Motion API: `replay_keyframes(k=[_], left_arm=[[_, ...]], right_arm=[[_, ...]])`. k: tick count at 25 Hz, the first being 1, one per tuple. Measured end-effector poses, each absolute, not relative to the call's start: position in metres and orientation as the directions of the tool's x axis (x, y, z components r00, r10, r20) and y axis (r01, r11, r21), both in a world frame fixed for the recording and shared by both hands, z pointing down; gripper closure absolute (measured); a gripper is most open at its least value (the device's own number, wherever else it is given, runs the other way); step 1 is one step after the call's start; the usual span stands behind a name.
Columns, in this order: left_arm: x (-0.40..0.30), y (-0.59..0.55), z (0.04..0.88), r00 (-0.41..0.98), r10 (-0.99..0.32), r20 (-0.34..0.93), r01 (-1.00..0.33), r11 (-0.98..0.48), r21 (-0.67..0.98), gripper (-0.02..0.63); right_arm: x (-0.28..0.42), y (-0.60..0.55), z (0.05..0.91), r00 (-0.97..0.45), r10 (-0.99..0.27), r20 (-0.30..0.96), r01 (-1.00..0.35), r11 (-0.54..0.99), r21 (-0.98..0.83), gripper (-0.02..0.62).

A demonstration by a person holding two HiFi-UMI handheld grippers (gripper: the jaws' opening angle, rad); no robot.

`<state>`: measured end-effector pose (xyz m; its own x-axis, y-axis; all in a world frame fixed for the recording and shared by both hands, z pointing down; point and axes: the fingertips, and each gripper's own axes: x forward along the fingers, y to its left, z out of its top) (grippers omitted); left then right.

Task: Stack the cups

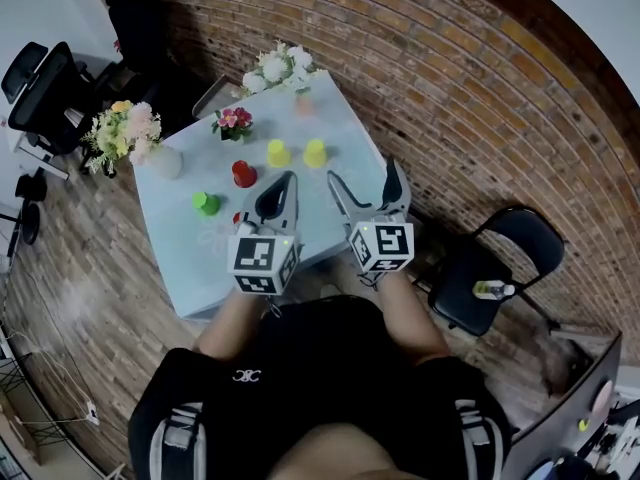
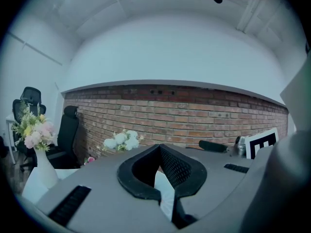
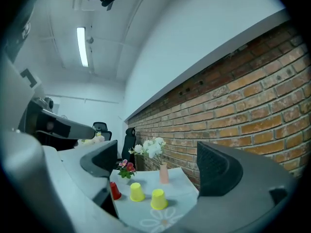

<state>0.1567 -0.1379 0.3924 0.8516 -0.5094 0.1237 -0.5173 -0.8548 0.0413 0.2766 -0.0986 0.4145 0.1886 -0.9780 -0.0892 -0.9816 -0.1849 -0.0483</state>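
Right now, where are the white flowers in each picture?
Head view: white flowers near the top, left of middle.
Left gripper view: white flowers left of middle, a bit low.
Right gripper view: white flowers at the centre, a bit low.
Shared landmark: the brick wall next to them.

Red brick wall (image 1: 450, 58), white table (image 1: 200, 258), black office chairs (image 1: 40, 88), ceiling strip light (image 3: 82, 46)
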Motion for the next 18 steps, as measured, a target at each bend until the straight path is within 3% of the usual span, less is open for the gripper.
replay_keyframes(k=[9,18], left_arm=[[0.171,-0.162,0.416,0.825,-0.53,0.198,-0.548,-0.835,0.048,0.604],[0.162,-0.203,0.455,0.74,-0.602,0.301,-0.64,-0.767,0.04,0.603]], right_arm=[[0.294,-0.174,0.513,0.051,-0.986,0.161,-0.998,-0.058,-0.038,0.11],[0.304,-0.234,0.625,-0.063,-0.914,0.402,-0.997,0.036,-0.075,0.115]])
